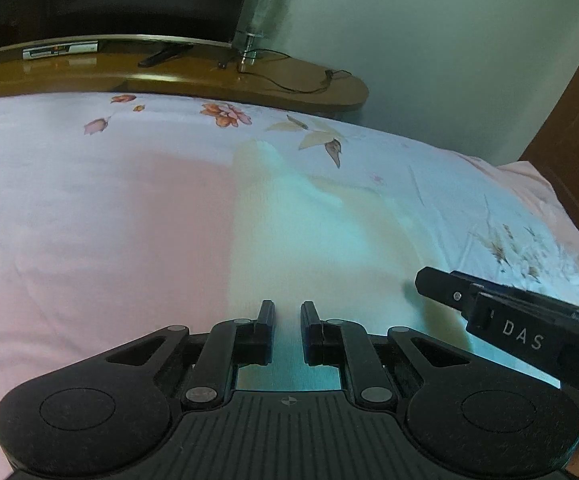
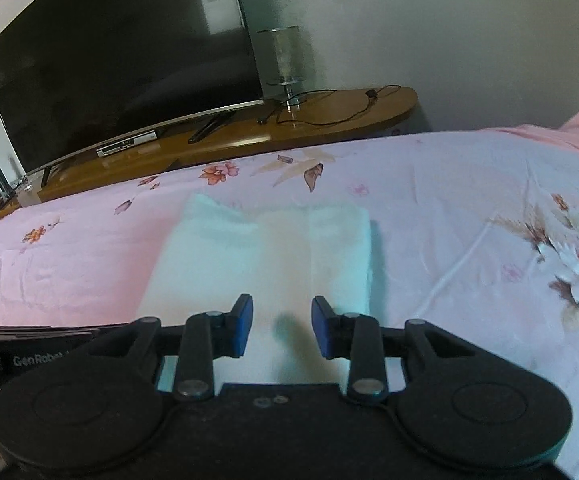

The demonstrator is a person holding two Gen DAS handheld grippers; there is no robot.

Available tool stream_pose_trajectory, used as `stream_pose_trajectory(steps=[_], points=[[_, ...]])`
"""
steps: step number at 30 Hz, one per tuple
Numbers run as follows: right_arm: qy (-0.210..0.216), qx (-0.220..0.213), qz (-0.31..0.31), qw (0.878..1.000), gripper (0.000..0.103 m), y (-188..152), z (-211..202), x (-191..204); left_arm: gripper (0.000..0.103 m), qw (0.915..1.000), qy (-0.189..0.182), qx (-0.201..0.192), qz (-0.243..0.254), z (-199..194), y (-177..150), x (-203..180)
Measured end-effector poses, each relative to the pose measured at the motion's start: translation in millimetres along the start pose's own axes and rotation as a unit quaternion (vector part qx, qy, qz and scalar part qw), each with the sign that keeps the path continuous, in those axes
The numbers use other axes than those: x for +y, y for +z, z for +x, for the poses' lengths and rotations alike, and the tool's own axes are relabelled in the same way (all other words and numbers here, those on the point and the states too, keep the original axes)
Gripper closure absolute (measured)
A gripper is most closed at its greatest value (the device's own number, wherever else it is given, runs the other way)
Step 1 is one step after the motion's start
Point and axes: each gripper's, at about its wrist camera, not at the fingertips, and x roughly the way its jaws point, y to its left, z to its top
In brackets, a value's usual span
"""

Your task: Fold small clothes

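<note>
A pale mint-and-cream folded cloth (image 2: 265,252) lies flat mid-bed on the pink floral bedsheet (image 2: 449,216), open sheet all round. Left gripper (image 1: 287,316) nearly closed, empty; right gripper (image 2: 282,314) partly open, empty. Wooden TV table (image 2: 225,140) beyond.

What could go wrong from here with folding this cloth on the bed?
1. The right claw stands open over the pale cloth, so the fold may spring back.
2. The left claw looks to pinch the cloth's near edge; pulling could drag it askew.
3. The two claws sit close together and might bump.
</note>
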Motion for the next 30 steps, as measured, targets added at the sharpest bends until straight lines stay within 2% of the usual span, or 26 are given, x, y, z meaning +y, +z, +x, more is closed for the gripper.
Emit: stream_pose_trajectory(steps=[7, 11, 14, 18, 21, 24, 27, 30], points=[[-0.008, -0.003, -0.001, 1.000, 0.070, 27, 36, -11, 0.091, 0.9999, 0.009, -0.006, 0.008, 43, 32, -8], [-0.021, 0.000, -0.024, 0.999, 0.071, 27, 57, -14, 0.091, 0.9999, 0.004, -0.010, 0.001, 59, 44, -6], [-0.043, 0.020, -0.057, 0.997, 0.073, 18, 78, -17, 0.091, 0.9999, -0.004, -0.010, -0.008, 66, 44, -6], [-0.041, 0.020, -0.037, 0.998, 0.071, 19, 83, -24, 0.091, 0.9997, -0.004, -0.021, 0.012, 64, 35, -9], [-0.042, 0.024, -0.044, 0.998, 0.071, 20, 80, -23, 0.091, 0.9999, -0.011, -0.012, -0.001, 55, 35, -4], [-0.030, 0.014, -0.016, 0.999, 0.070, 22, 58, -23, 0.091, 0.9998, -0.010, -0.018, 0.007, 36, 24, -3], [-0.014, -0.011, -0.028, 0.999, 0.070, 10, 23, -11, 0.091, 0.9996, -0.004, -0.027, 0.009, 15, 3, -1], [-0.011, -0.016, -0.045, 0.999, 0.072, -9, -1, -1, 0.091, 0.9996, -0.005, -0.024, 0.010, 5, -17, -1]])
